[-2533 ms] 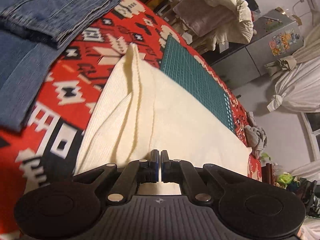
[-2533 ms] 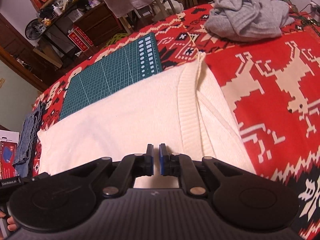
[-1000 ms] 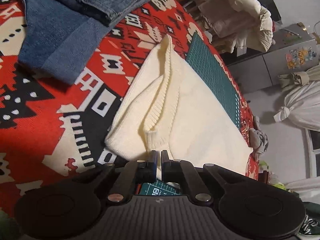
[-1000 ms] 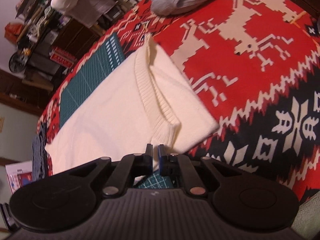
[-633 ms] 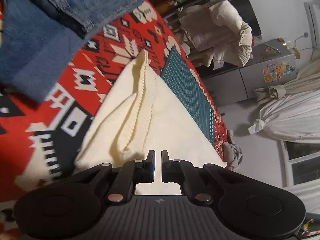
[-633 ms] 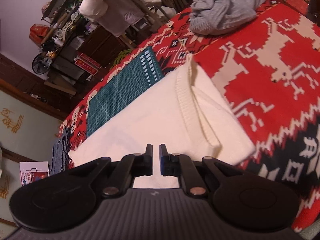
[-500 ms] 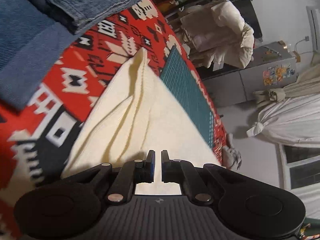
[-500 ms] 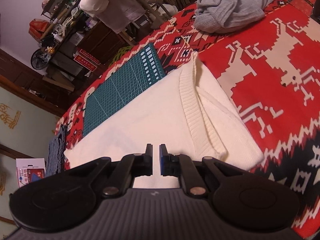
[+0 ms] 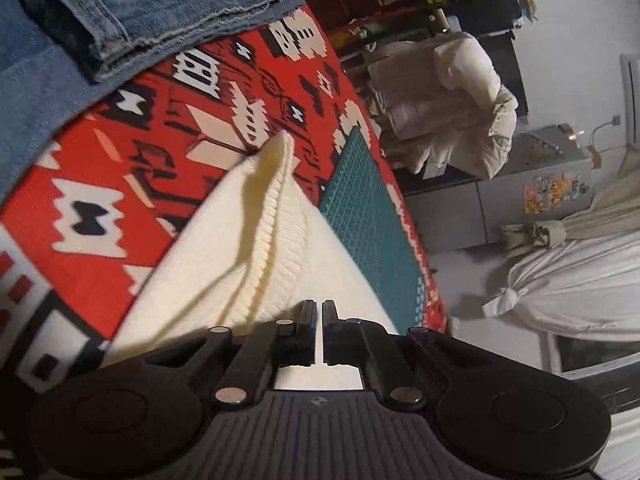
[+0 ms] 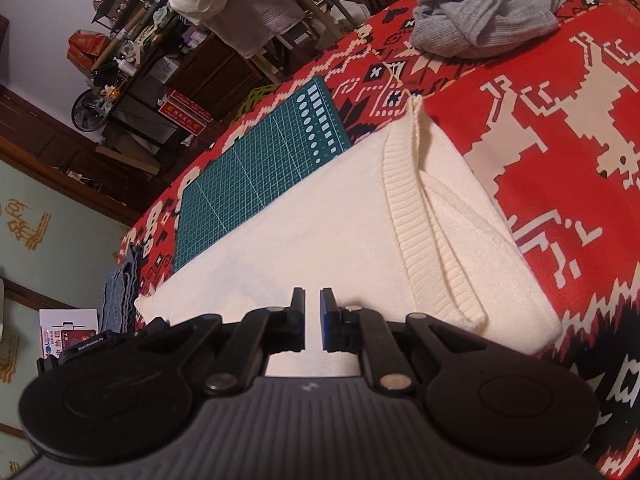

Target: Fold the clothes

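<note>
- Left gripper (image 9: 316, 326) and right gripper (image 10: 313, 318): fingers slightly apart, holding nothing, over the near edge.
- Cream sweater (image 10: 320, 232) lies folded on the bench (image 10: 560, 128); press its ribbed edges flat before the next fold.
- Beyond: cutting mat (image 10: 256, 152), jeans (image 9: 152, 8).

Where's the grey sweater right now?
In the right wrist view, the crumpled grey sweater lies at the top right on the red patterned blanket, beyond the cream sweater and right of the green cutting mat.
</note>
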`<state>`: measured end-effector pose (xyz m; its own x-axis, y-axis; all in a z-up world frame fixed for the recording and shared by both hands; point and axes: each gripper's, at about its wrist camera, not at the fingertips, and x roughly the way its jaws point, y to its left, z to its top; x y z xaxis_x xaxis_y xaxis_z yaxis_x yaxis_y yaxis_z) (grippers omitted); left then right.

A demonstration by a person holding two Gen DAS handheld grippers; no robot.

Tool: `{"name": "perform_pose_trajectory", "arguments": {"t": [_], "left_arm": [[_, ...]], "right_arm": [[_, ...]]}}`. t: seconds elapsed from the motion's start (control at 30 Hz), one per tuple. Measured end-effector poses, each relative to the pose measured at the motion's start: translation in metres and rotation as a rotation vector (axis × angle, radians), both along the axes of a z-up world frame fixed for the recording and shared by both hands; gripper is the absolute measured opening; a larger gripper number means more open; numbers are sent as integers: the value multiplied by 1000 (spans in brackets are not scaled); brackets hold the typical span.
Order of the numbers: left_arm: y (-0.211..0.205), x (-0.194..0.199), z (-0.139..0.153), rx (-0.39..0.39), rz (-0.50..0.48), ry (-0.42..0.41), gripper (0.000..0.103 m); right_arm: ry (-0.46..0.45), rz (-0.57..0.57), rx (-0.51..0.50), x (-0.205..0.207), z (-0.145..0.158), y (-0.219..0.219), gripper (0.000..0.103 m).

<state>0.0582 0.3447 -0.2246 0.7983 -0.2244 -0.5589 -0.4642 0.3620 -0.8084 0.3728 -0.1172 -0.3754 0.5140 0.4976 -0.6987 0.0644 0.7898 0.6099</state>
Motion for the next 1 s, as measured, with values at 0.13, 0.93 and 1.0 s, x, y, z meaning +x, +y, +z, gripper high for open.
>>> {"name": "perform_pose_trajectory", "arguments": {"t": [0.13,0.93,1.0], "left_arm": [[-1,-10,3,-4,-16,42,3],[-29,-56,24,100,-122,168,3],[-32,-58,25,106,-129,180,3]], "right_arm": [[14,-16,-9,0,-3,-3,10],[99,-165,22,-18,-17,-33,10],[93,-172,24,-21,-15,-36,10]]}}
